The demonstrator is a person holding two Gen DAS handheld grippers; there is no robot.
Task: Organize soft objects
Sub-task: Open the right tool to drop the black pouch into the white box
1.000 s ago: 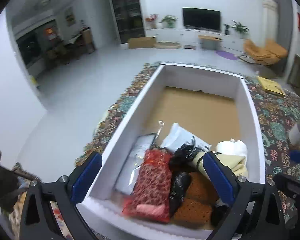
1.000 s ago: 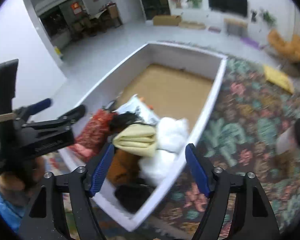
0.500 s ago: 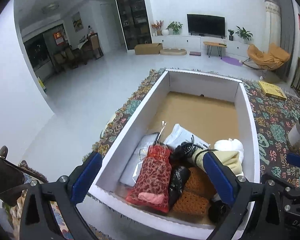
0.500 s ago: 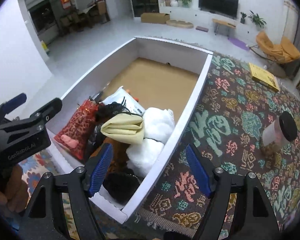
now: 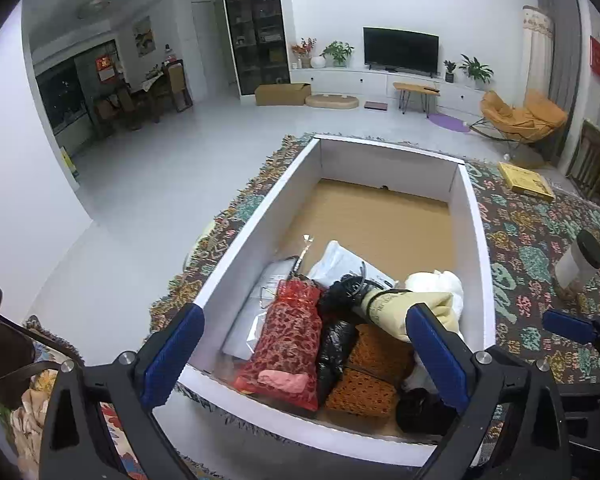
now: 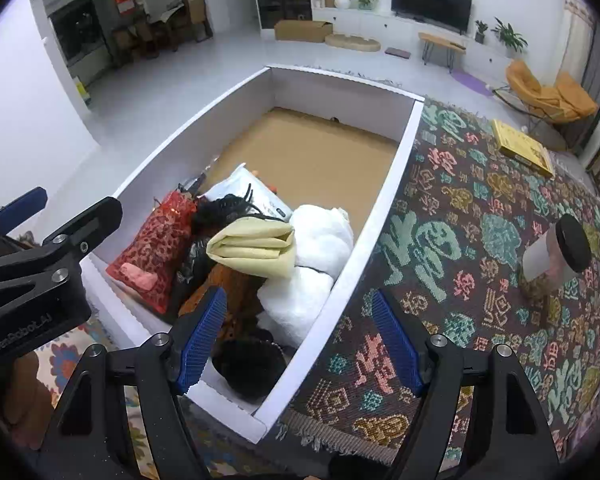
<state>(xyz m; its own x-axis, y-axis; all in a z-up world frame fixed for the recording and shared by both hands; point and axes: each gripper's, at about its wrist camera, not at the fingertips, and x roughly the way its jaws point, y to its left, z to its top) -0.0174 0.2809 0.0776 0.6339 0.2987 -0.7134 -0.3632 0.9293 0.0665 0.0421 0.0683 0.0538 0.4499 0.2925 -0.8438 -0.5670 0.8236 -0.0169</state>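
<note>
Both your left gripper (image 5: pixel 304 354) and right gripper (image 6: pixel 298 338) hang open and empty above the white box (image 5: pixel 256 216). The soft objects (image 6: pixel 256 244) sit piled at its near end.

Both fisheye views were evenly lit by diffuse indoor light, slightly cool in tone. Shadows were soft and faint. Straight lines bowed strongly toward the edges, and black vignetting filled the corners. Focus was sharp throughout, with no motion blur and no glare.

Patterned rug (image 6: pixel 480 280); black-lidded jar (image 6: pixel 556 258); yellow book (image 6: pixel 522 148)
</note>
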